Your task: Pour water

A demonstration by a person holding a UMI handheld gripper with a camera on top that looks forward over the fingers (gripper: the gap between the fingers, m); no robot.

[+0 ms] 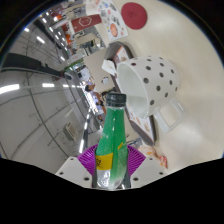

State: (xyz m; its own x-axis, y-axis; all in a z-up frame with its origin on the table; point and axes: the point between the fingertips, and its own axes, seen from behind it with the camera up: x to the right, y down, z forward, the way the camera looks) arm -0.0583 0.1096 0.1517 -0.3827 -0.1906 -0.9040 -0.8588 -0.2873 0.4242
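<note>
A green plastic bottle point(112, 140) with a yellow label and a dark cap is held between my fingers, and my gripper point(111, 158) is shut on it. The purple pads point(90, 157) press its sides. The bottle is lifted and leans to the right, with its capped neck pointing at a white cup with black dots point(152, 82). That cup lies just beyond the bottle's top, its opening turned toward the bottle. I see no water flowing.
The cup stands on a pale tabletop point(195, 125) that tilts across the view. Behind it a room with ceiling lights point(40, 40) and a red round sign point(133, 14) shows. A person point(118, 40) sits far back.
</note>
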